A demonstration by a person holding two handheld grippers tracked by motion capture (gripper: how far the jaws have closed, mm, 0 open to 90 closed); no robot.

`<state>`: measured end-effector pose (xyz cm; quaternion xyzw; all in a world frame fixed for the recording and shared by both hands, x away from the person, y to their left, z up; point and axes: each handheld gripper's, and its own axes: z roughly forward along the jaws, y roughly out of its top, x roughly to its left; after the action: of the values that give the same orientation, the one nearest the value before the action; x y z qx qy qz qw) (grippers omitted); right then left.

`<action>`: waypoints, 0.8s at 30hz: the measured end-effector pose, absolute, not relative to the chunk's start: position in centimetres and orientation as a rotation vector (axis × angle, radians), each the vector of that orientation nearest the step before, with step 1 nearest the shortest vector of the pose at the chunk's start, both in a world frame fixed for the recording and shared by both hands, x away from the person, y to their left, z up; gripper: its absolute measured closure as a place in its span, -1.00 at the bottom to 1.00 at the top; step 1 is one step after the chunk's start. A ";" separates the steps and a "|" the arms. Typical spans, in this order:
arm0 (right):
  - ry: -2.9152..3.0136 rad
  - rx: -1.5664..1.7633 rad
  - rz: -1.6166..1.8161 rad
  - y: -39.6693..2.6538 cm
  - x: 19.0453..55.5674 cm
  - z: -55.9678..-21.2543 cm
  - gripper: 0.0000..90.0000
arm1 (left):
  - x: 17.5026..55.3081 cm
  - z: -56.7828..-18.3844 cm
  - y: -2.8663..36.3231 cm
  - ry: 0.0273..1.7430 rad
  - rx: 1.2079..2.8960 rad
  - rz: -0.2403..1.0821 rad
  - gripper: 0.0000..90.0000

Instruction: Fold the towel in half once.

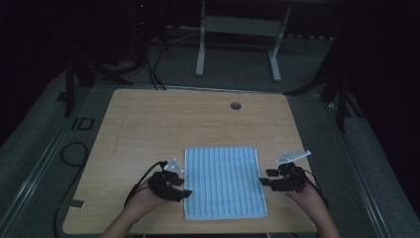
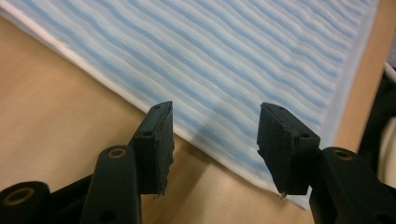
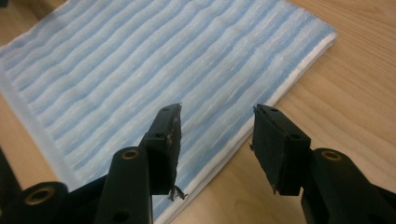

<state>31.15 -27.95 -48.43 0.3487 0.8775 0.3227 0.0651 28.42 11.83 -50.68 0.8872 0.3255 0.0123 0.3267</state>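
Observation:
A folded blue-and-white striped cloth [image 1: 224,182] lies flat on the wooden table [image 1: 163,124] near its front edge. My left gripper [image 1: 184,191] is at the cloth's left edge, held by a hand. In the left gripper view the cloth [image 2: 224,60] has its white hem passing below the open left gripper [image 2: 215,140], with nothing pinched. My right gripper [image 1: 264,179] is at the cloth's right edge. In the right gripper view the cloth [image 3: 140,74] has its hem under the open right gripper [image 3: 215,142], its pads apart from the fabric.
A round cable hole [image 1: 236,105] sits near the table's far edge. Beyond the table stands a white frame [image 1: 237,29] on the floor. Black cables [image 1: 74,153] lie on the floor at the left.

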 end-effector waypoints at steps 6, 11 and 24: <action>2.670 1.076 0.909 -27.5 34.0 -49.1 0.12 | 30.8 -50.2 12.6 0.902 2.331 0.086 0.02; 2.679 1.109 0.827 -27.0 36.4 -49.0 0.06 | 32.7 -50.0 12.8 0.935 2.344 0.119 0.02; 2.706 1.269 0.648 -24.6 44.9 -49.1 0.04 | 39.6 -50.7 12.3 1.033 2.379 0.132 -0.11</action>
<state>44.90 -24.56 -49.07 0.4146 0.8841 0.2117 0.0414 39.59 12.25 -50.72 0.8823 0.3833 0.0489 0.2688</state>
